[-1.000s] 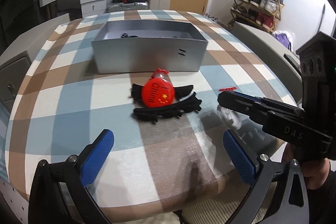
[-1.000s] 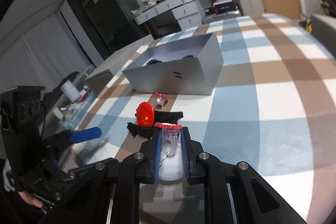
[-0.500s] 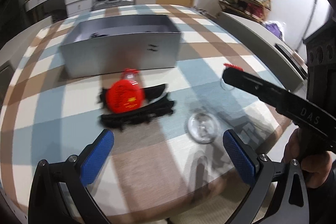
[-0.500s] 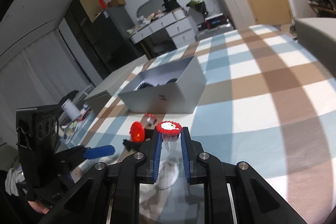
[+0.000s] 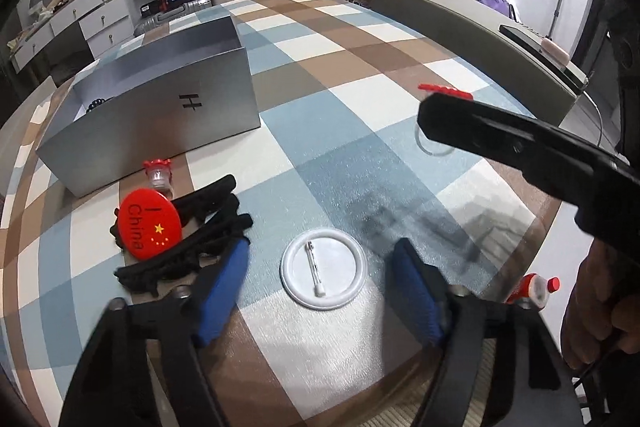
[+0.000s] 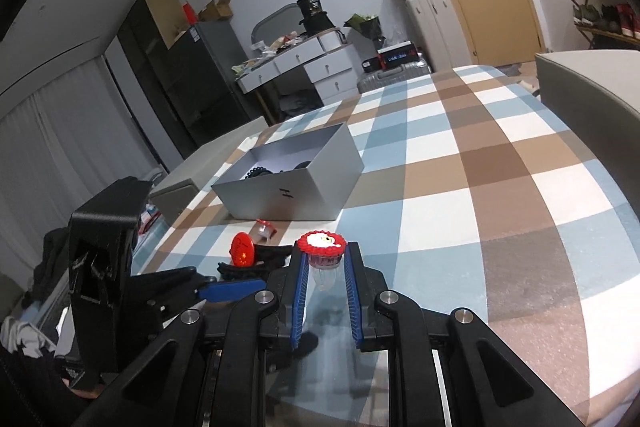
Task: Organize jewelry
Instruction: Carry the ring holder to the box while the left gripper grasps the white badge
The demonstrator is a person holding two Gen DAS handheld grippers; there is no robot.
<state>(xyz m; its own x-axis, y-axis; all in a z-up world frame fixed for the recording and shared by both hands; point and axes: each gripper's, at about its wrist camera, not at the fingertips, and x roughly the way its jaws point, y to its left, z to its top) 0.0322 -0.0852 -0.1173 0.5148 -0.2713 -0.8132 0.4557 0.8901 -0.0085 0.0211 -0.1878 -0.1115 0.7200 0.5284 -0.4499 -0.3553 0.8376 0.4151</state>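
A white pin badge [image 5: 323, 274] lies pin-side up on the checked tablecloth. My left gripper [image 5: 322, 255] hangs over it with a blue pad on each side; its jaws are closing and the pads stand clear of the badge. My right gripper [image 6: 326, 255] is shut on a red-topped clear ring [image 6: 321, 247] and holds it above the table. The left wrist view shows that same right gripper [image 5: 434, 111] with the ring's red top [image 5: 444, 89]. A red "I China" badge [image 5: 150, 223] rests on black hair ties [image 5: 196, 243]. A second red-topped clear ring [image 5: 159, 173] stands by the silver box [image 5: 160, 115].
The open silver box [image 6: 288, 187] holds dark items and stands left of centre on the table. A small red-capped thing [image 5: 536, 287] shows at the table's near right edge. A person's hand [image 5: 600, 307] grips the right tool. Grey furniture flanks the table.
My left gripper has slid right from the red badge to over the white pin badge, and its jaws have narrowed. My right gripper has lifted the ring off the table, uncovering the white badge.
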